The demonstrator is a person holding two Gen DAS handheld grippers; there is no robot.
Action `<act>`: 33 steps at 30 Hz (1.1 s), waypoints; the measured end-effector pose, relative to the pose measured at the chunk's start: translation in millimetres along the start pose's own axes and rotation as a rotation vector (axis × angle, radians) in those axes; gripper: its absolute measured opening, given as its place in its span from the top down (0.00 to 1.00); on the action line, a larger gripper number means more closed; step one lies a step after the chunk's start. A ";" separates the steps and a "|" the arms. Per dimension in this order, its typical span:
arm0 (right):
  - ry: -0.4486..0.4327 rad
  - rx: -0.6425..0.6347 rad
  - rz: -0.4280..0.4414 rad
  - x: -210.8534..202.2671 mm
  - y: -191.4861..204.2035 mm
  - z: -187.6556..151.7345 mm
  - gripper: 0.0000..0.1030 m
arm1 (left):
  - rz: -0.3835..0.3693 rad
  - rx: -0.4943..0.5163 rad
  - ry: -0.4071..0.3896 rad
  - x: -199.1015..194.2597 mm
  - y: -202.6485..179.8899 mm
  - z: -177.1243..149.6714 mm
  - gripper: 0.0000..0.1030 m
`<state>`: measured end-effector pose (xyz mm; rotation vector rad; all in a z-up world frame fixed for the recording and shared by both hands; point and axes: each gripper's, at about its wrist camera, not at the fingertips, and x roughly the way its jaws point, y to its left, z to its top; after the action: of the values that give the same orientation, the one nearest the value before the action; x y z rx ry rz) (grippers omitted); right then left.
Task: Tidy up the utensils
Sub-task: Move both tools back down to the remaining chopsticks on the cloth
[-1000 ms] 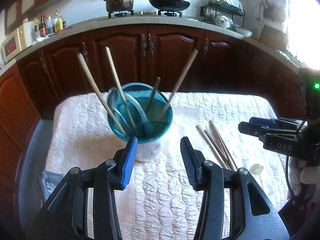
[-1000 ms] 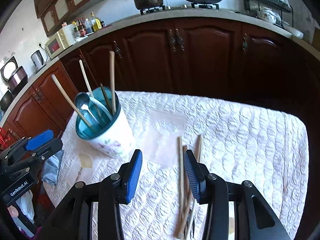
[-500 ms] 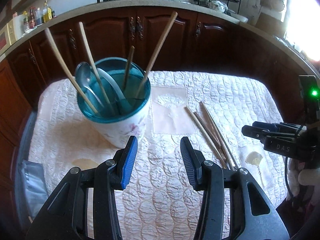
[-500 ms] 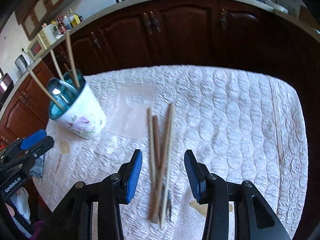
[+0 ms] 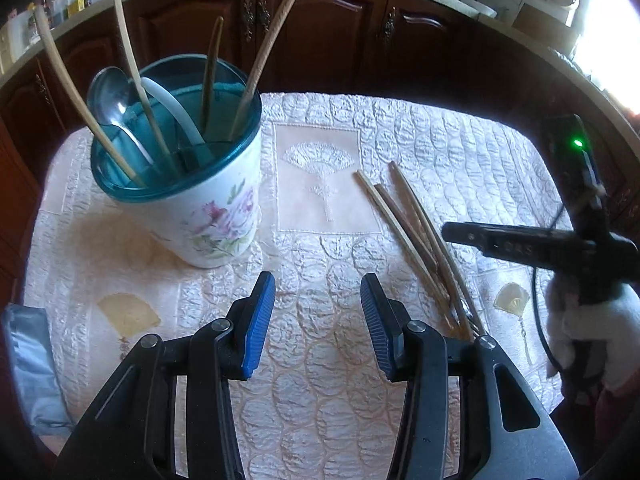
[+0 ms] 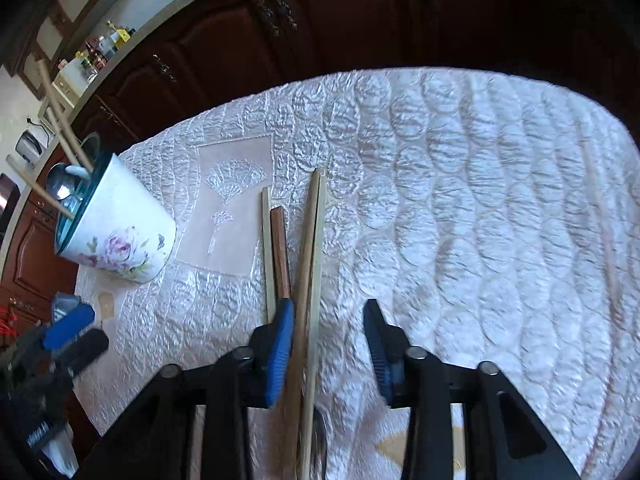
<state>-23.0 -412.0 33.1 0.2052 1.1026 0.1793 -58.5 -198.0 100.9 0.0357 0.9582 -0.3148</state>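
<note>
Left wrist view: left gripper (image 5: pixel 318 312) open and empty above the quilted cloth (image 5: pixel 440 136); flowered cup (image 5: pixel 180 168) of utensils ahead to its left, loose chopsticks (image 5: pixel 416 236) ahead to its right.

Right wrist view: right gripper (image 6: pixel 328 332) open, jaws just narrowed, two chopsticks (image 6: pixel 310 264) between the pads, untouched. Best centred over one pair before closing. No legible writing; lettering on the other gripper blurred.

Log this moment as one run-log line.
right gripper: closing, straddling two loose chopsticks, not pinched | left gripper: open, empty | utensil cup: upright
</note>
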 end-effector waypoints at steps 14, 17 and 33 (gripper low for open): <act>0.017 0.058 0.063 3.7 -35.3 0.6 0.97 | -0.068 -0.018 0.065 32.6 -7.4 16.7 0.58; 0.019 0.056 -0.006 -4.8 -51.3 -3.2 0.97 | -0.098 -0.027 0.080 44.5 -12.9 22.2 0.58; 0.013 0.072 0.033 -12.5 -63.8 -1.8 0.69 | -0.170 -0.011 0.197 118.6 -47.9 44.8 0.68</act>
<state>-27.5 -476.6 27.0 0.2868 1.1202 0.1711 27.1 -280.7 36.1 -0.0258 1.1617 -0.4693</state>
